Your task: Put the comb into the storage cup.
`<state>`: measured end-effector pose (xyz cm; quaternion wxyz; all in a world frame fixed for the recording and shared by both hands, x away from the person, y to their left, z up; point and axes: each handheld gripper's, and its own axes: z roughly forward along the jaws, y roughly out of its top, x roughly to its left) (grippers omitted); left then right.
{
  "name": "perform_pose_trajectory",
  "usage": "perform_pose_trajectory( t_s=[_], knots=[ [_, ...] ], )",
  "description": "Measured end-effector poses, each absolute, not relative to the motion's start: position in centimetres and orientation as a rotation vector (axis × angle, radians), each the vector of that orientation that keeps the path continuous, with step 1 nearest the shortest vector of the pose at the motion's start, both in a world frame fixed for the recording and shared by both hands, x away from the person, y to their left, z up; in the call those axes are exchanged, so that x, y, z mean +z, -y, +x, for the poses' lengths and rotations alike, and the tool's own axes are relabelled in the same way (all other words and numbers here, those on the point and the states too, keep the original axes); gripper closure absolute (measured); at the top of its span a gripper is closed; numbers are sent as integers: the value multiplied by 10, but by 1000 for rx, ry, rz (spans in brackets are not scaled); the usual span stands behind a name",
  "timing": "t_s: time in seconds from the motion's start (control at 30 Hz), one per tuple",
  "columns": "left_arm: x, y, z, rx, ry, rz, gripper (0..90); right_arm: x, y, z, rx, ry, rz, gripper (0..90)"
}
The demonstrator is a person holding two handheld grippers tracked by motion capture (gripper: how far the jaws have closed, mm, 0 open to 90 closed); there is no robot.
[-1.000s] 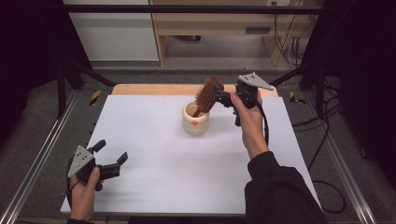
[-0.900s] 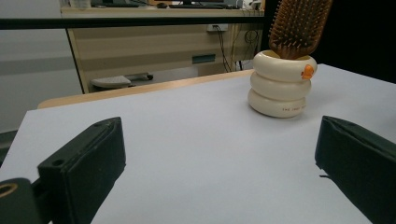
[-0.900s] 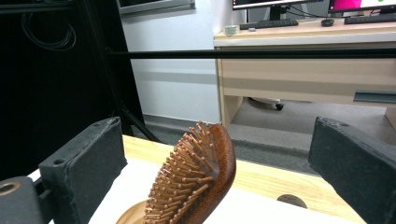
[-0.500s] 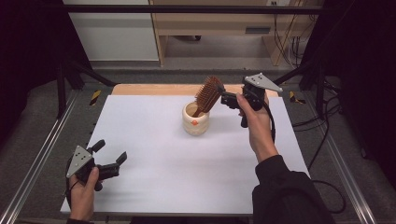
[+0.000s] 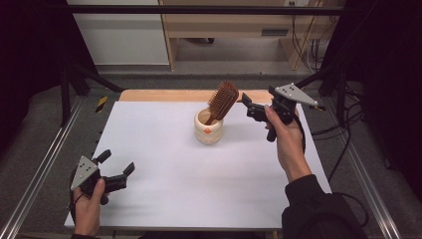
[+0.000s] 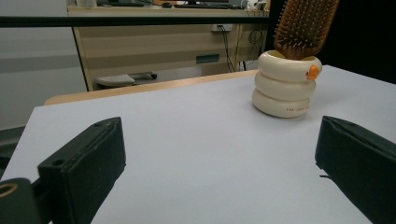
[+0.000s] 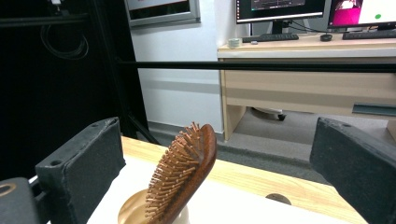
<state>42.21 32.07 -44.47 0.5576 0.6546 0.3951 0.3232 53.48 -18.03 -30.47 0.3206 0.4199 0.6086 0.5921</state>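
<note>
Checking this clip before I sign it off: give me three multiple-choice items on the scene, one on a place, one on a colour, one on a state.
1. Where is the hairbrush?
A. flat on the white table
B. standing handle-down in the cream holder
C. held in the left tool

2. What colour is the small mark on the holder's side?
A. orange
B. blue
C. green

3. How do the right tool's jaws stand?
A. shut on the brush
B. shut on nothing
C. open, apart from the brush

Answers: 1 B, the high view shows the brush head rising tilted out of the holder. 2 A, the left gripper view shows an orange mark. 3 C, the right gripper view shows both jaws wide apart with the brush beyond them.
</note>
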Motion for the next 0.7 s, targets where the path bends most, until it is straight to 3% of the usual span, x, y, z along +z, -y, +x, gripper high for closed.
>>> perform_pose_trajectory(
  t_s=[0.7],
  knots=[
    [-446,-323,421,766,-949,1539,17,-308,212,514,1521,-1597,1102,24]
  ],
)
